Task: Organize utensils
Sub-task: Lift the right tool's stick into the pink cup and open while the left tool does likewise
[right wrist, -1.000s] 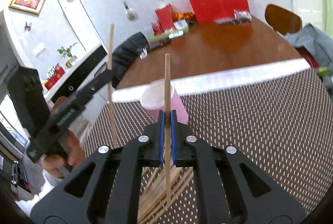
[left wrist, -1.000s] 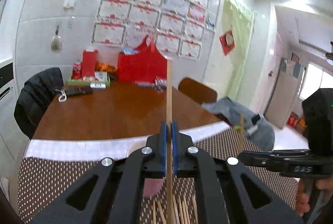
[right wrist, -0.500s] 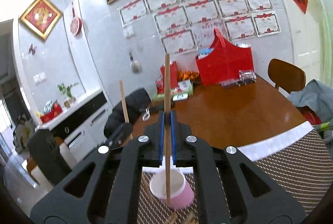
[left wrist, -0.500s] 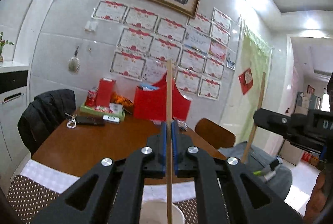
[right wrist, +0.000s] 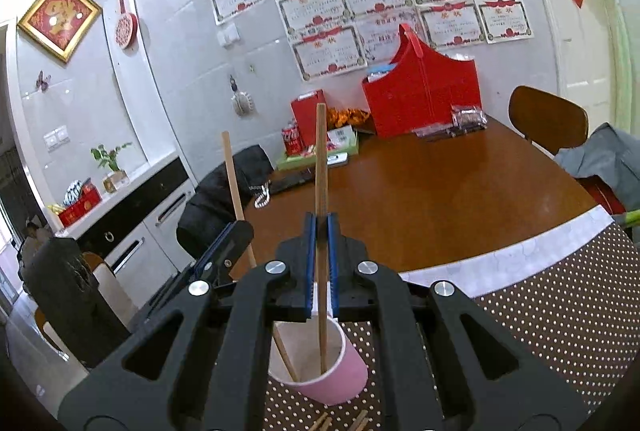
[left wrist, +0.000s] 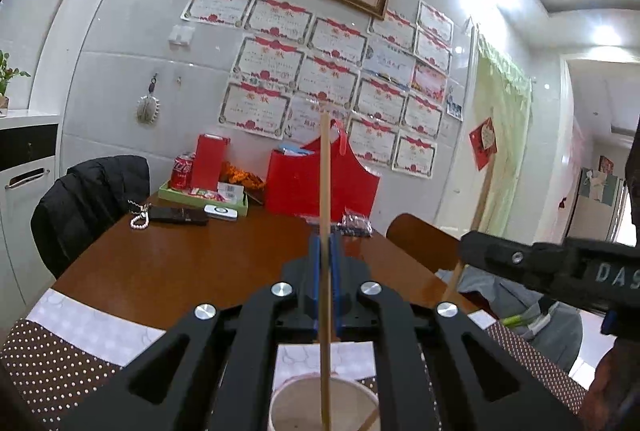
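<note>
A pink paper cup (right wrist: pixel 320 371) stands on the brown dotted mat (right wrist: pixel 560 311); its white rim (left wrist: pixel 320 391) shows at the bottom of the left wrist view. My left gripper (left wrist: pixel 325 243) is shut on an upright wooden chopstick (left wrist: pixel 325 171) whose lower end is inside the cup. My right gripper (right wrist: pixel 321 227) is shut on another chopstick (right wrist: pixel 321 151), its tip also down in the cup. Each gripper appears in the other's view: the left gripper (right wrist: pixel 236 231) with its slanted chopstick (right wrist: pixel 234 183), and the right gripper (left wrist: pixel 468 247) with its chopstick (left wrist: pixel 482 195).
Loose chopsticks (right wrist: pixel 324 423) lie on the mat in front of the cup. Beyond is a wooden table (right wrist: pixel 440 191) with a red basket (right wrist: pixel 420 99), a green tray (left wrist: pixel 200 199) and a phone. A black jacket (left wrist: pixel 88 203) hangs on a chair at left.
Both grippers rose from over the chopstick pile and came together above the cup. The two held chopsticks now dip into the cup. The grips stayed shut.
</note>
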`<action>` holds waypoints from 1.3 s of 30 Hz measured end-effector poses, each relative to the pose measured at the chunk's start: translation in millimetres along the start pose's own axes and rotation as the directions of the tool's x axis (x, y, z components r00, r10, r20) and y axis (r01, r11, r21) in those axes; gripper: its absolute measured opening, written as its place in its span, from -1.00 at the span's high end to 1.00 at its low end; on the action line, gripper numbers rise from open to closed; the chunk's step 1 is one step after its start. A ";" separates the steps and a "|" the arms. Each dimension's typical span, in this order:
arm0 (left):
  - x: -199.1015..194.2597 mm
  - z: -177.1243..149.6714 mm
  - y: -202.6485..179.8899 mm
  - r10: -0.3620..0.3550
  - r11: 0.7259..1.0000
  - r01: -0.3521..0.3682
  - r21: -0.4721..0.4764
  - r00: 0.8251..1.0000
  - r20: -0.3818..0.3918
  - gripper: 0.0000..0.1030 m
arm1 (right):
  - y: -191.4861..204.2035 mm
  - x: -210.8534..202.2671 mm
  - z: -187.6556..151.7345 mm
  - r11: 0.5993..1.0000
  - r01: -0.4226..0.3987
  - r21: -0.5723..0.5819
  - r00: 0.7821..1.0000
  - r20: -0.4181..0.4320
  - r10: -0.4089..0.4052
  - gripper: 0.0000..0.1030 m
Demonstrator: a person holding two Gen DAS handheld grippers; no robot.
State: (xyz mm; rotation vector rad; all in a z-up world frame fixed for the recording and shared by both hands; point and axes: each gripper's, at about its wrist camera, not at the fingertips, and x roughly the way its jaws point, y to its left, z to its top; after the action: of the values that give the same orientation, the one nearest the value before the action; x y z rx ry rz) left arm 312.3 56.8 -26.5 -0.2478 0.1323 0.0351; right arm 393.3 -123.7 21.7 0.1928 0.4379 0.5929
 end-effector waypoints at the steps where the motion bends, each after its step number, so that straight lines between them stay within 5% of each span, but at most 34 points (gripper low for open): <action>1: 0.2 -1.6 -0.8 -0.004 1.000 0.004 0.003 1.000 -0.009 0.88 | 0.5 1.6 -3.3 1.000 0.003 -0.002 1.000 -0.009 -0.003 0.88; 3: -0.2 -3.6 -0.9 -0.010 1.000 0.011 0.014 0.999 -0.040 0.86 | 1.4 4.8 -8.7 1.000 0.007 0.001 1.000 -0.025 -0.007 0.88; 6: -5.0 -4.7 2.3 -0.024 1.000 0.024 0.010 0.997 -0.074 0.45 | 4.7 7.7 -17.3 1.000 0.018 -0.005 0.999 -0.045 -0.018 0.88; 16: -39.2 -1.5 18.9 -0.021 1.000 0.023 0.020 0.990 -0.139 0.13 | 14.0 7.0 -35.3 0.998 0.066 -0.011 0.994 -0.091 -0.067 0.84; 18: -46.9 -1.5 20.4 -0.017 0.999 0.022 0.031 0.989 -0.148 0.05 | 16.0 5.8 -36.6 0.997 0.078 -0.012 0.992 -0.097 -0.079 0.61; 20: -56.1 -1.5 23.0 -0.014 0.999 0.020 0.037 0.986 -0.165 0.02 | 20.0 0.8 -39.3 0.995 0.097 -0.013 0.991 -0.091 -0.098 0.02; 21: -59.2 -1.6 23.9 -0.015 0.999 0.021 0.037 0.985 -0.171 0.02 | 21.8 -3.5 -40.4 0.994 0.111 -0.015 0.991 -0.075 -0.111 -0.11; 28: -85.9 -5.7 32.3 -0.009 0.999 0.019 0.041 0.974 -0.226 -0.01 | 23.3 -27.8 -49.7 0.987 0.158 -0.003 0.985 -0.068 -0.158 -0.11; 34: -107.1 -13.7 34.7 -0.031 0.998 0.043 0.036 0.957 -0.289 -0.01 | 21.6 -55.4 -56.4 0.979 0.203 0.011 0.978 -0.050 -0.202 -0.23; 37: -113.9 -24.9 33.0 -0.026 0.997 0.052 0.064 0.934 -0.356 -0.03 | 19.5 -70.3 -69.1 0.976 0.217 0.015 0.975 -0.062 -0.216 -0.23; 39: -114.6 -39.9 32.0 -0.041 0.993 0.083 0.080 0.904 -0.427 -0.03 | 16.4 -75.7 -83.5 0.976 0.217 0.021 0.972 -0.093 -0.214 -0.23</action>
State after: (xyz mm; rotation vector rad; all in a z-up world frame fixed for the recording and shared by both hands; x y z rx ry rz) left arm 192.2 75.9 -57.2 -0.1593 0.5606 -0.0902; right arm 291.4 -149.8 -21.9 0.1458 0.5481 0.3821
